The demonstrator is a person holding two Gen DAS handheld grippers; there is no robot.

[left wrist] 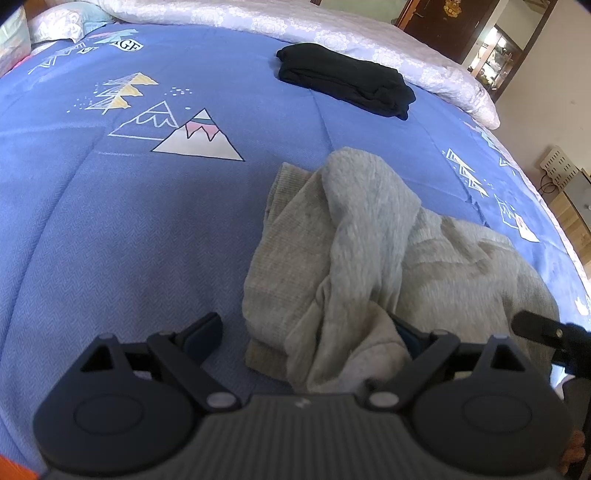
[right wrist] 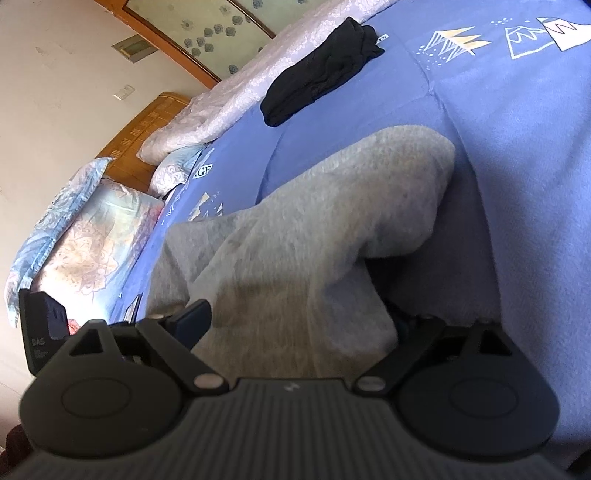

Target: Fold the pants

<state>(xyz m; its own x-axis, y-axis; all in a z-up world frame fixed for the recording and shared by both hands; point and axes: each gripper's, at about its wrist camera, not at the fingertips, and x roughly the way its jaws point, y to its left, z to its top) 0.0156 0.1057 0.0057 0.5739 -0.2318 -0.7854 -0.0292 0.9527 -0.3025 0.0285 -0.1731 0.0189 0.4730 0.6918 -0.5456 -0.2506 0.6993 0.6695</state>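
Grey sweatpants (left wrist: 369, 258) lie crumpled on a blue patterned bedspread (left wrist: 129, 221). My left gripper (left wrist: 306, 332) hovers over the near edge of the pants with its jaws wide apart; cloth drapes over the right finger and the left finger (left wrist: 205, 330) is bare. In the right wrist view the grey pants (right wrist: 314, 229) fill the space between the wide-open jaws of my right gripper (right wrist: 299, 321), and cloth covers its right finger. The tip of the right gripper shows in the left wrist view (left wrist: 535, 325).
A folded black garment (left wrist: 347, 79) lies further back on the bedspread, also in the right wrist view (right wrist: 317, 70). A white floral quilt (left wrist: 295, 22) lies along the far edge. Pillows (right wrist: 85, 236) and a wooden headboard (right wrist: 147, 125) stand at one end.
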